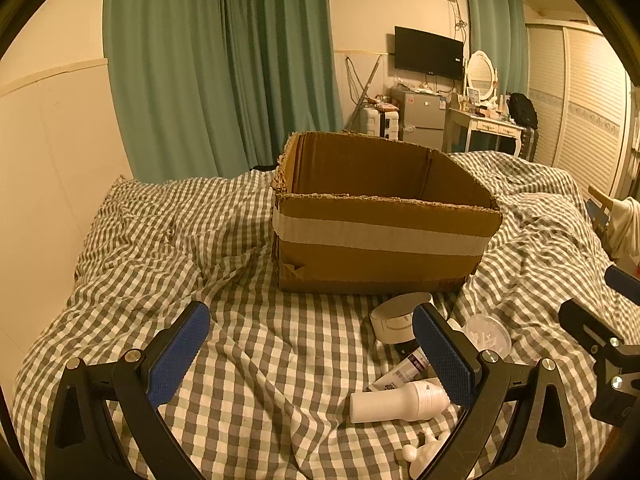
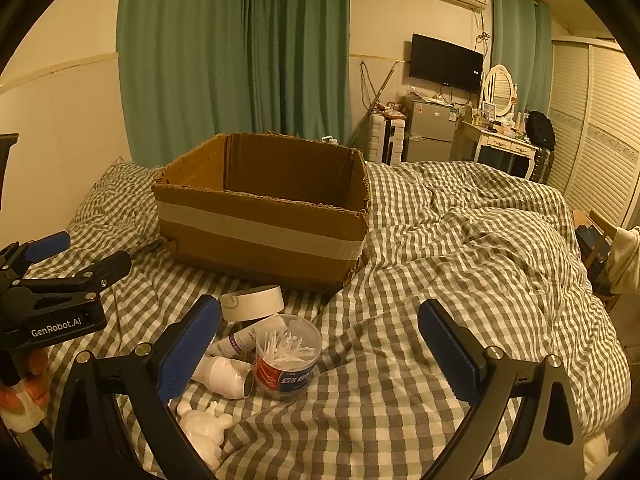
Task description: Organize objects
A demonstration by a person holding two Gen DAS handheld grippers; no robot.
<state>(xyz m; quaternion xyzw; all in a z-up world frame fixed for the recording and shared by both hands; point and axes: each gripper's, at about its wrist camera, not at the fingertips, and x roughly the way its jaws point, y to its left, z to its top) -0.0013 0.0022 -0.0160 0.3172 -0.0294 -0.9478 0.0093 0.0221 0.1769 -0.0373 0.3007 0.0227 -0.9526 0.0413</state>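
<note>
An open cardboard box point(image 1: 384, 236) point(image 2: 260, 232) stands on the checkered bed. In front of it lies a small pile: a tape roll point(image 2: 252, 302) point(image 1: 400, 316), a clear tub of cotton swabs point(image 2: 288, 354) point(image 1: 490, 334), a tube point(image 2: 236, 342) point(image 1: 404, 372), a white bottle on its side point(image 1: 400, 400) point(image 2: 224, 374) and a white figurine point(image 2: 204, 428) point(image 1: 420, 450). My left gripper point(image 1: 312, 354) is open and empty, left of the pile. My right gripper point(image 2: 320, 354) is open and empty, with the tub between its fingers' line of sight.
The rumpled checkered duvet point(image 2: 460, 248) covers the bed. Green curtains point(image 1: 216, 64) hang behind. A fridge point(image 2: 430, 128), dressing table point(image 2: 500, 144) and wardrobe point(image 2: 592, 128) stand beyond the bed. A wall point(image 1: 52, 140) lies to the left.
</note>
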